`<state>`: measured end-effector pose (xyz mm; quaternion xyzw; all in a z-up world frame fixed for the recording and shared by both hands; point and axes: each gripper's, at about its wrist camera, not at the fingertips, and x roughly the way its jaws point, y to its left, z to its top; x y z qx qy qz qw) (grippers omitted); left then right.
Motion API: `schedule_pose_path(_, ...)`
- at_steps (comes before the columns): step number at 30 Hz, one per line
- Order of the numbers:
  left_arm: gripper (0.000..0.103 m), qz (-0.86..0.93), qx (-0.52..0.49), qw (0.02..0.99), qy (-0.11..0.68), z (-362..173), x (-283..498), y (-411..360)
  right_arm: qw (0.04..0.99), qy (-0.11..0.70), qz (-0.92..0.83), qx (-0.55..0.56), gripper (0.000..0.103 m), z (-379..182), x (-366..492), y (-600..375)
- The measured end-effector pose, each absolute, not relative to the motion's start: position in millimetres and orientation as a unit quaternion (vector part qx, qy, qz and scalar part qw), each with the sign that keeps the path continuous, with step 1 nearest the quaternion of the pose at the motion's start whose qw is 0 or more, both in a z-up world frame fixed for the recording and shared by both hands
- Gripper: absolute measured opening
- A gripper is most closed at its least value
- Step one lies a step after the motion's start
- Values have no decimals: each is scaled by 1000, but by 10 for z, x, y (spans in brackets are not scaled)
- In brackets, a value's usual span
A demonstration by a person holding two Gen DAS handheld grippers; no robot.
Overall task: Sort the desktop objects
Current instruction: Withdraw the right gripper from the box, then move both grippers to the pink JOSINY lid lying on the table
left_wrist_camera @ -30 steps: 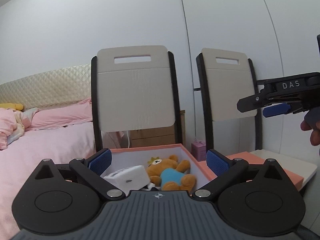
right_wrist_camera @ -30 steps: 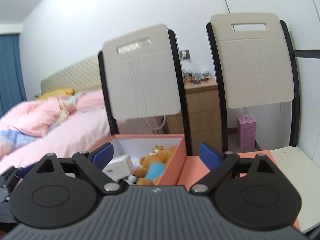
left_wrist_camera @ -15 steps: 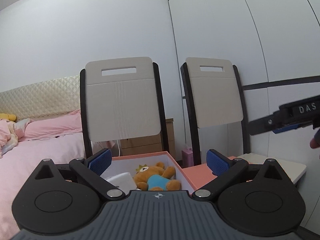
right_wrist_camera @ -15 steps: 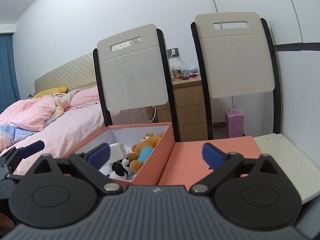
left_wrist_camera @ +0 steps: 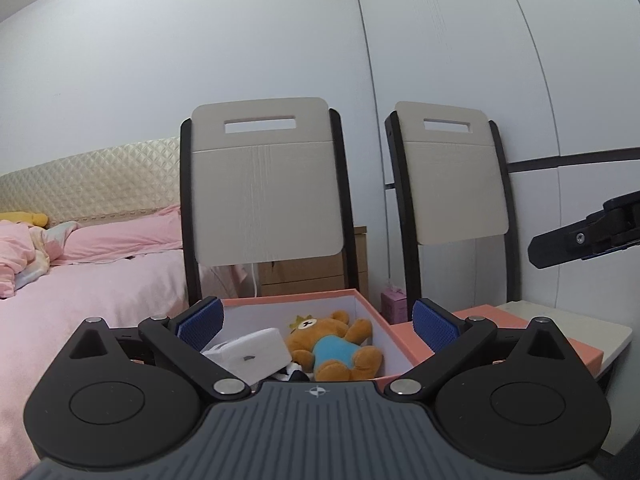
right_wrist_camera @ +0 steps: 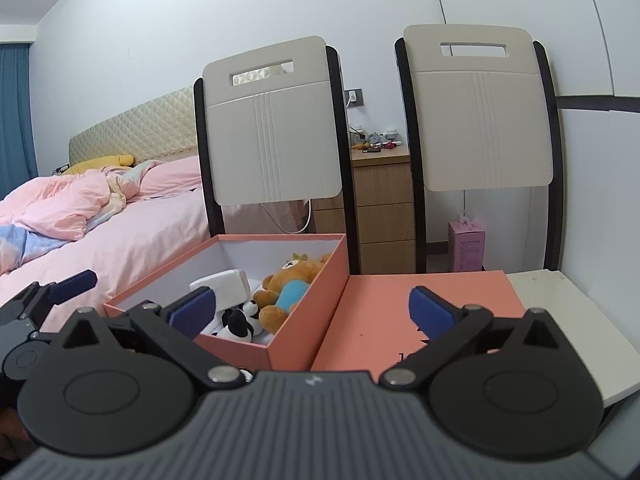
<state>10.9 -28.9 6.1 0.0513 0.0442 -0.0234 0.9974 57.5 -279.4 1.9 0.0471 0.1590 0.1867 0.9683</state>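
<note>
Salmon-pink box (right_wrist_camera: 308, 312) w/ teddy bear (right_wrist_camera: 288, 284) sits open, lid (right_wrist_camera: 420, 304) beside it. Both claws, left (left_wrist_camera: 316, 320) & right (right_wrist_camera: 310, 308), are spread apart & empty; a careless lid grab could prob shove it off the table (right_wrist_camera: 560, 320).

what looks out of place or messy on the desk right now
Nothing spilled or damaged. The salmon box stands open with its lid flat beside it; the bear plush, white charger and black-and-white plush lie jumbled inside.
</note>
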Motion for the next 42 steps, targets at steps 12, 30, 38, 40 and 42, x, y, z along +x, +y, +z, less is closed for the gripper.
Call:
schedule_pose_path(12, 102, 4, 63, 997, 44, -129, 259, -165, 975, 131, 178, 36, 103, -245, 948, -3033)
schedule_pose_path(30, 102, -80, 64, 992, 72, -583, 497, -1115, 983, 107, 130, 71, 103, -756, 1640, -3947)
schedule_pose_path(38, 102, -22, -107, 992, 70, -1001, 573, -1061, 986, 118, 112, 47, 103, -946, 1506, -4300)
schedule_pose_path(40, 102, -9, -69, 993, 91, -1057, 609, -1094, 985, 128, 113, 38, 103, -1022, 1488, -4362)
schedule_pose_path(42, 102, 8, 0, 995, 100, -1093, 623, -1172, 983, 140, 108, 41, 103, -1094, 1496, -4420)
